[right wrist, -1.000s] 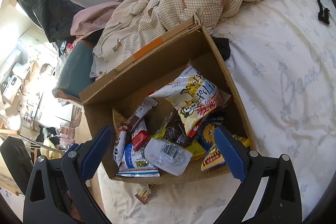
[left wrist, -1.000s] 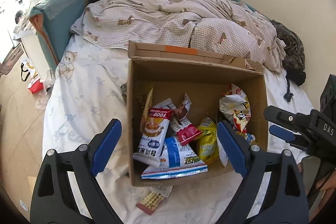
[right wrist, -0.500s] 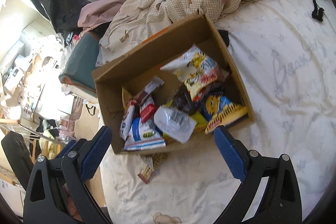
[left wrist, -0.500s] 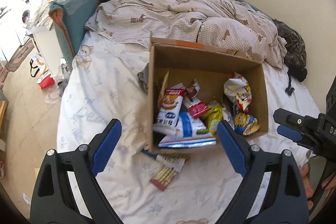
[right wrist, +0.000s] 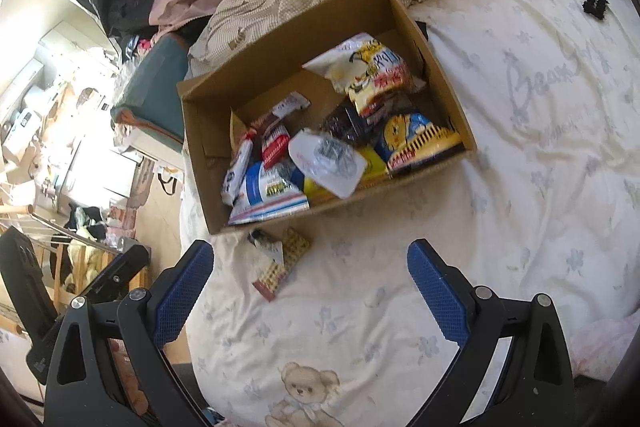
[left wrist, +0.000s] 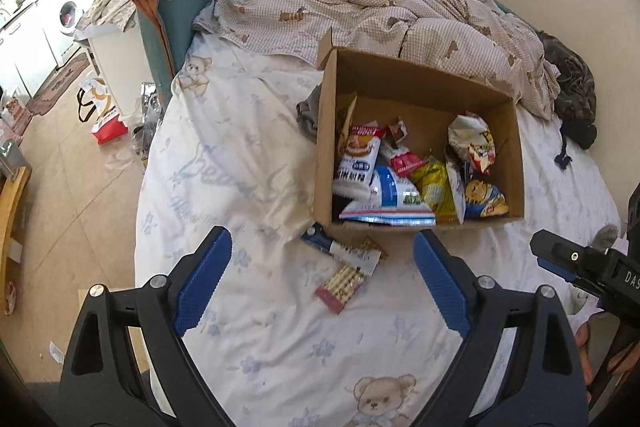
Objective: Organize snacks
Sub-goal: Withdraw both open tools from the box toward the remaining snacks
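A: The snack packets [left wrist: 404, 171] are in the cardboard box [left wrist: 518, 163] on the bed sheet [left wrist: 224, 163], ahead of both tools. Two more packets [left wrist: 346, 269] lie on the sheet outside, between the box and the fingers.

B: And the tools?

A: The left gripper [left wrist: 322, 283] has its jaws wide apart, holding nothing. The right gripper [right wrist: 310, 291] is the same, spread and empty. Both are apart from the box.

A cardboard box [left wrist: 418, 95] of snack packets [left wrist: 384, 195] sits on the bed sheet [left wrist: 224, 163]. Just in front of the box lie two loose packets [left wrist: 344, 267]. Nearer than those, the left gripper [left wrist: 322, 281] hangs wide, empty.
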A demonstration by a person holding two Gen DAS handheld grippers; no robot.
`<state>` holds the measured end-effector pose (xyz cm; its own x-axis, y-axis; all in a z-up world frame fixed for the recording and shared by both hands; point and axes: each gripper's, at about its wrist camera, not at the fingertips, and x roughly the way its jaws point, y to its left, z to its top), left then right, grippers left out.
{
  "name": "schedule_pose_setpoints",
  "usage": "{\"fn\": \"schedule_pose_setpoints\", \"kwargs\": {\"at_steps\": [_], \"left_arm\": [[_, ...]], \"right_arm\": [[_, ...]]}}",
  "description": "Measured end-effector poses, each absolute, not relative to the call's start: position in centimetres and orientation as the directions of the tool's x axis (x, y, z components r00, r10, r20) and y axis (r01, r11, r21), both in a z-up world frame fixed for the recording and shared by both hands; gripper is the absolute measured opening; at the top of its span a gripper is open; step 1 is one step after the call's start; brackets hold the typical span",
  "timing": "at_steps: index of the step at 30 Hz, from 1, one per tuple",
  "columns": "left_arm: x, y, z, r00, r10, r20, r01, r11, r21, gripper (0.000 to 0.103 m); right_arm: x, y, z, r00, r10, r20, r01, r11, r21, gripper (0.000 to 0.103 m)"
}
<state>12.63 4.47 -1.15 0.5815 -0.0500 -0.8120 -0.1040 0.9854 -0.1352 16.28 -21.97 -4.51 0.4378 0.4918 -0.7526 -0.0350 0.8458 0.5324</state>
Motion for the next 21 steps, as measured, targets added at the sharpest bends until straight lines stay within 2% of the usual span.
{"fn": "schedule_pose_setpoints", "kwargs": {"at_steps": [21], "left_arm": [[13.2,4.2,-5.9,0.44,-0.043,-0.897,-0.123,0.986,-0.108,0.09]], "right_arm": [[15.4,-21.9,-8.2,0.347,0.406,-0.846,0.047,0.893,0.448,0.1]]}}
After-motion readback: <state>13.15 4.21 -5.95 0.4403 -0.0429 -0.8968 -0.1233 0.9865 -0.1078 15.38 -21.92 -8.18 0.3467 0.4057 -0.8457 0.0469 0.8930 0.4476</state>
